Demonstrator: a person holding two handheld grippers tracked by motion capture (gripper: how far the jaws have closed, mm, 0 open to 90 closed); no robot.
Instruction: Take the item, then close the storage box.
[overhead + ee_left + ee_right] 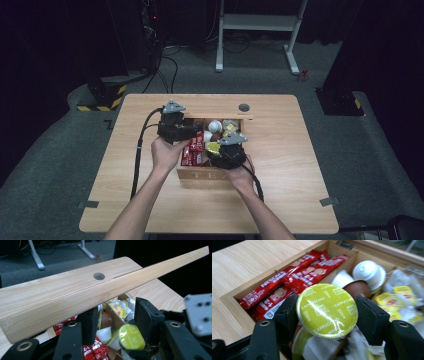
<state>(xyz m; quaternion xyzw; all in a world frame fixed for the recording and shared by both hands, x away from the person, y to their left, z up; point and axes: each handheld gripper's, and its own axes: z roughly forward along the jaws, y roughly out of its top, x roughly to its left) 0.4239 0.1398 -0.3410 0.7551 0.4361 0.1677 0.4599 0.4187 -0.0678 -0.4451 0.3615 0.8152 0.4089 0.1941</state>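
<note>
A wooden tea box (205, 175) stands mid-table with its lid (75, 300) raised. My right gripper (327, 307) is shut on a green-topped cappuccino capsule (327, 310), pads pressing its two sides, just above the box's middle compartments. That capsule (131, 337) also appears low in the left gripper view and in the high view (214, 146) beside the right gripper (225, 150). My left gripper (117, 312) is at the box's back left corner (175, 125), jaws apart right under the lid's edge, with nothing between the pads.
Red coffee sachets (294, 275) fill the left compartment. White capsules (368, 271) and a brown one (358, 287) lie in the middle, yellow tea bags (397, 297) at the right. A cable hole (244, 107) sits in the table behind the box.
</note>
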